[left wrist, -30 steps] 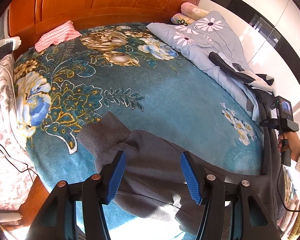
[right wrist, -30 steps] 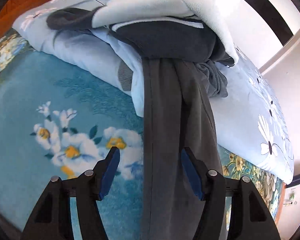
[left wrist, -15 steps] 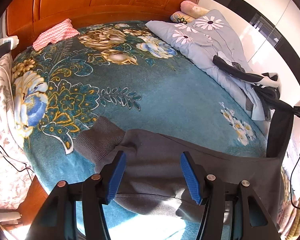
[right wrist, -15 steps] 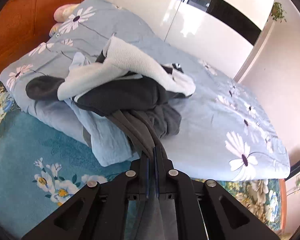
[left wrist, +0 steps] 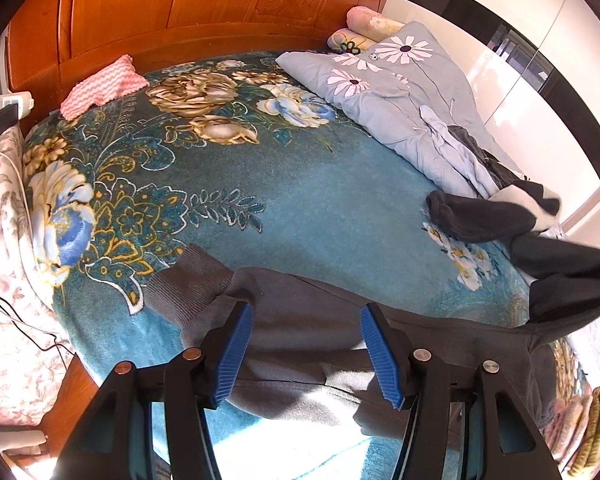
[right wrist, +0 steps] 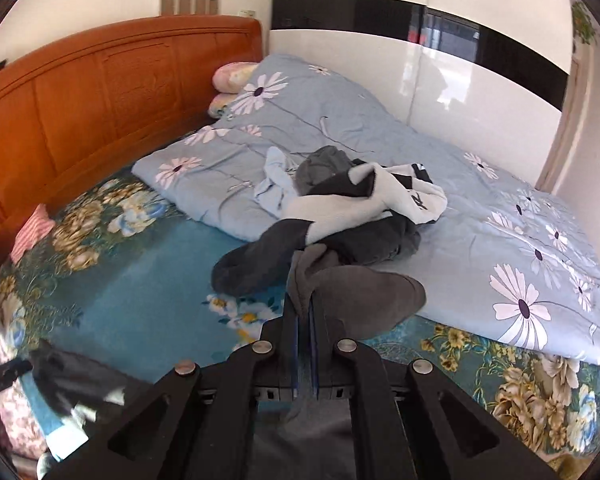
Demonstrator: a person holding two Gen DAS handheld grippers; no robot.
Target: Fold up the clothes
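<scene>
Right gripper: jaws pinched together on one end of the long dark grey knit garment, lifting that end above the bed.
Left gripper: blue pads apart, hovering over the garment's other end near its ribbed cuff; nothing clamped.
Garment position: stretched across the near edge of the teal floral plush blanket, one end flat, the other raised at the right.
Progress: early, by my reading; the piece is only being pulled out straight, with no fold visible yet.
Left to do: lay it flat, fold it, then tackle the heap of dark and white clothes on the pale blue daisy-print quilt.
Hard to make out: whether the garment is trousers or a top; its near edge is hidden beneath both grippers, and the lower left of the right wrist view is blurred.
</scene>
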